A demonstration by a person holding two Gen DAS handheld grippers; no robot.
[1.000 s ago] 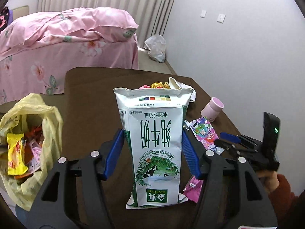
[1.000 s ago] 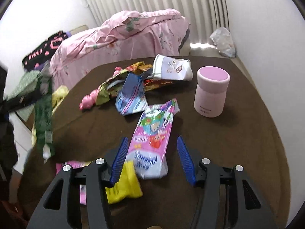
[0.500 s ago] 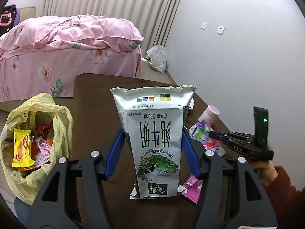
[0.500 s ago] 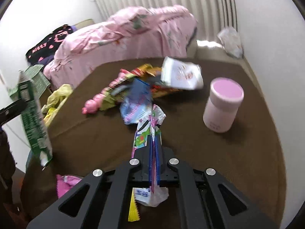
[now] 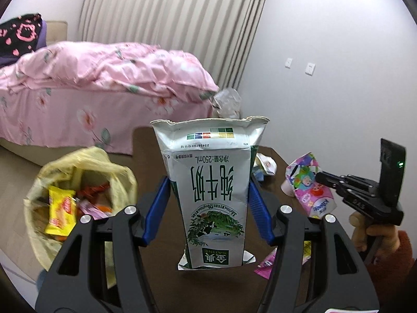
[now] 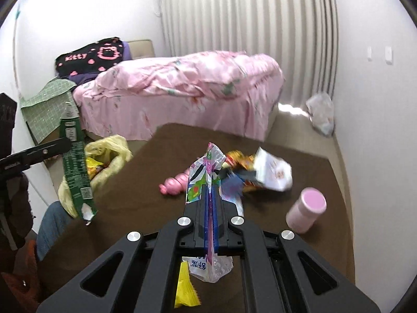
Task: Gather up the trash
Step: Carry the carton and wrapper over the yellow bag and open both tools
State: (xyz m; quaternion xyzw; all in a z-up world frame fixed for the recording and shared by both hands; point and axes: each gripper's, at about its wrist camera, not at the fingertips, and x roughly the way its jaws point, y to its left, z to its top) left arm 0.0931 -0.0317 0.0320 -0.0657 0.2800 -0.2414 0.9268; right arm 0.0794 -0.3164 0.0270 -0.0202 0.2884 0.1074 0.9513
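Note:
My left gripper (image 5: 209,190) is shut on a white-and-green milk carton (image 5: 211,182), held upside down above the brown table (image 5: 146,151). From the right wrist view the same carton (image 6: 75,161) hangs at the table's left edge, next to the yellow trash bag (image 6: 112,143). That bag (image 5: 86,161) gapes open left of the carton with wrappers inside. My right gripper (image 6: 211,190) is shut on a colourful tissue pack (image 6: 206,167), lifted clear of the table. The left wrist view shows this gripper (image 5: 323,180) at the right, the pack (image 5: 310,182) dangling from its tip.
A pink cup (image 6: 307,208) stands on the table's right side. A heap of wrappers (image 6: 260,172) and a pink toy (image 6: 174,182) lie mid-table. A yellow wrapper (image 6: 186,287) and a magenta one (image 5: 265,263) lie near the front. A pink bed (image 6: 182,91) stands behind.
My right gripper has shut on the tissue pack and raised it off the table. My left gripper has lifted and carried the carton closer to the yellow bag.

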